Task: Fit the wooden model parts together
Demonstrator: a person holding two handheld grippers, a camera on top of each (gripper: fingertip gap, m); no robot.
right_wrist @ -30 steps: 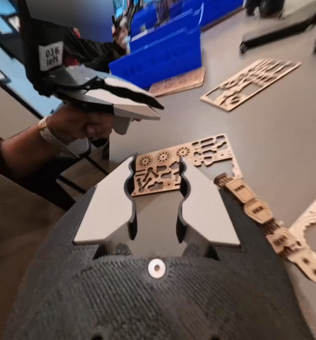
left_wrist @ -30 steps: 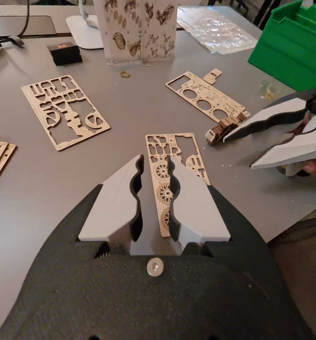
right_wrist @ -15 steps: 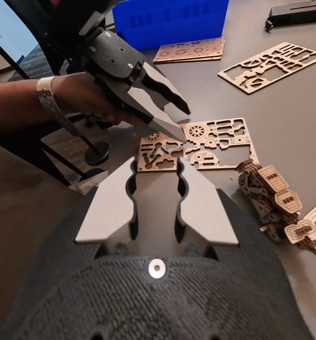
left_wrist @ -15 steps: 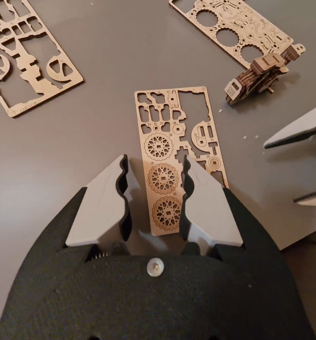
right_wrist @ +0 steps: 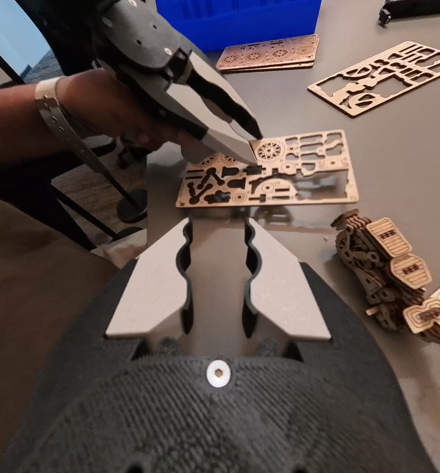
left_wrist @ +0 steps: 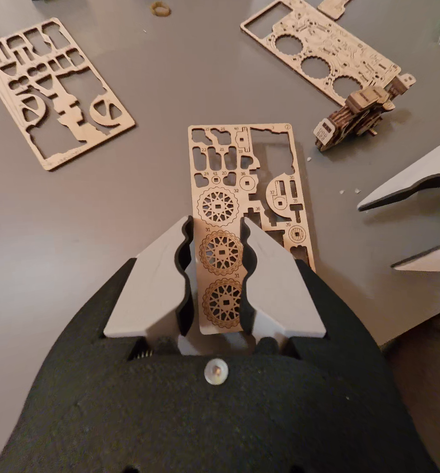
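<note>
Two sets of fingers are mine, and both stand spread with nothing between them. My left gripper [left_wrist: 216, 222] hangs low over the near end of the gear sheet [left_wrist: 244, 204], a thin laser-cut wooden panel lying flat on the grey tabletop [left_wrist: 137, 179]; its tips straddle the column of three spoked wheels, the middle wheel [left_wrist: 221, 252] showing in the gap. From the right wrist view, the left gripper's [right_wrist: 254, 147] lower finger [right_wrist: 226, 146] comes down right at the sheet's [right_wrist: 277, 174] surface beside one of the wheels; whether it touches I cannot tell. My left hand [right_wrist: 126, 120] grips that tool from beneath, a strap on the wrist.

My right gripper [right_wrist: 217, 222] hovers above bare tabletop just short of the sheet's long edge. To its right lies the part-built wooden model [right_wrist: 382, 266], dark layered pieces with pale ribbed caps, well apart from my fingers. In the left wrist view that model [left_wrist: 352, 117] sits beyond the sheet's far right corner, next to another sheet with three round cut-outs [left_wrist: 318, 53]. A mostly emptied sheet [left_wrist: 52, 89] lies off to the left.
</note>
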